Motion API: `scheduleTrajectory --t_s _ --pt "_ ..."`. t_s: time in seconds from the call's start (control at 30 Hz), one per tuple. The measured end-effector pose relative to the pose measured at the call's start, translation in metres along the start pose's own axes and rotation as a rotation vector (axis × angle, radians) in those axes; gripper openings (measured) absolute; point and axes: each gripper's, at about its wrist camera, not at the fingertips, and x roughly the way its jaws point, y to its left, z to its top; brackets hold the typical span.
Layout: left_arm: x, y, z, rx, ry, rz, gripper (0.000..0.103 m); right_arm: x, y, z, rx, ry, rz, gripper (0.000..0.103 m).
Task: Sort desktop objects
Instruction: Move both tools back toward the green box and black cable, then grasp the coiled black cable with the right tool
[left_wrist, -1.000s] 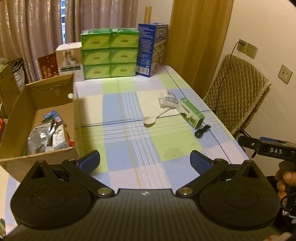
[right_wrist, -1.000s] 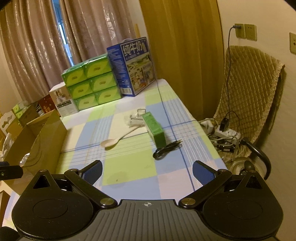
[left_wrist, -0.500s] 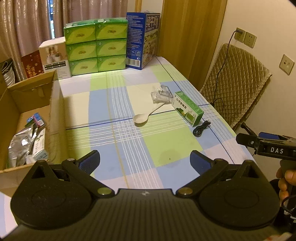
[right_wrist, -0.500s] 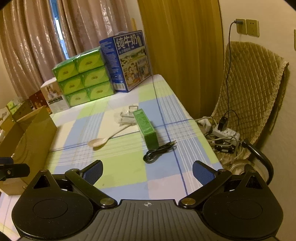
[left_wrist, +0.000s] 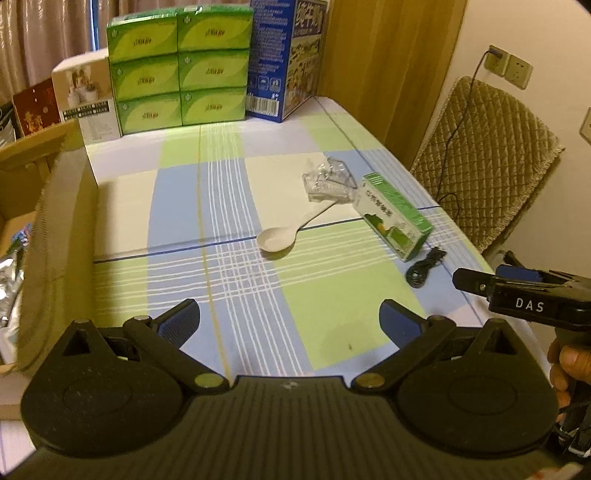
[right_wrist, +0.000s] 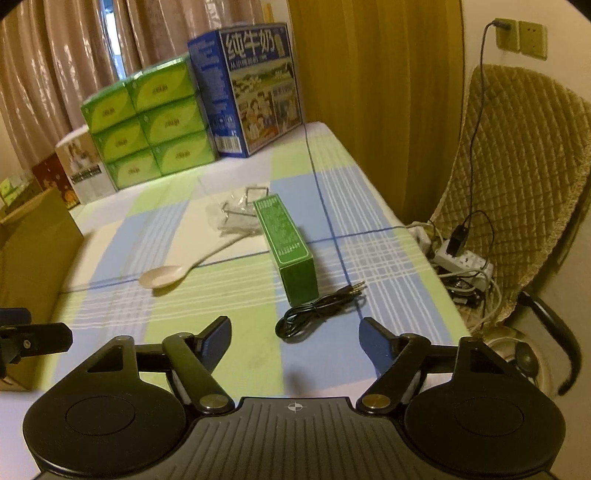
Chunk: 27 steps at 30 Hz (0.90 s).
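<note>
While the right gripper (right_wrist: 294, 338) narrows its jaws, nothing sits between the blue pads yet; they're closing in air, probably pre-sizing for a thin target. Just ahead of the fingertips lies the coiled black audio cable with a jack plug (right_wrist: 317, 308), flat on the checked blue-green-white tablecloth (right_wrist: 236, 354), loose coil toward the gripper, plug end pointing away to the right. That orientation favours pinching the bundled loop, not the plug.

Touching or nearly touching the cable's far side: the long green cardboard carton (right_wrist: 288, 240), lying lengthwise away from the fingers. Beyond its far end, a crumpled clear plastic wrapper (right_wrist: 236, 214); left of it, a pale plastic spoon (right_wrist: 173, 275), bowl toward the gripper, handle running up to the wrapper.

Left gripper (left_wrist: 290, 315): jaws spread wide, empty, hovering over bare cloth. Spoon is ahead and slightly right of its fingers; the brown cardboard box (left_wrist: 55, 236) stands at their left, open-topped with items already inside — likely the sorting destination, parked within easy reach.

Judgement: early approach, four items unsorted, cable first.
</note>
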Motion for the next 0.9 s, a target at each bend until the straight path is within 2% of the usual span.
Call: scheduleTrajectory --t_s 0.1,0.23,0.43,0.6,0.73,0.9 --pt "0.019 0.006 -0.001 -0.005 0.001 0.001 0.102 0.020 0.000 0.000 -0.001 0.020 -0.002 0.065" --pt "0.039 0.014 -0.002 -0.001 -0.004 0.004 0.102 0.041 0.001 0.004 0.006 0.034 -0.007 0.061" --pt "0.063 0.027 -0.002 -0.017 -0.006 0.001 0.102 0.067 0.006 0.003 -0.011 0.070 -0.064 0.056" --pt "0.074 0.035 -0.006 -0.047 -0.005 -0.014 0.102 0.081 0.016 0.001 -0.113 0.068 -0.112 0.043" --pt "0.078 0.041 -0.010 -0.073 0.007 -0.031 0.102 0.087 0.014 0.005 -0.129 0.056 -0.123 0.035" --pt "0.077 0.046 -0.012 -0.087 0.003 -0.041 0.102 0.090 0.017 0.006 -0.192 0.045 -0.107 0.034"
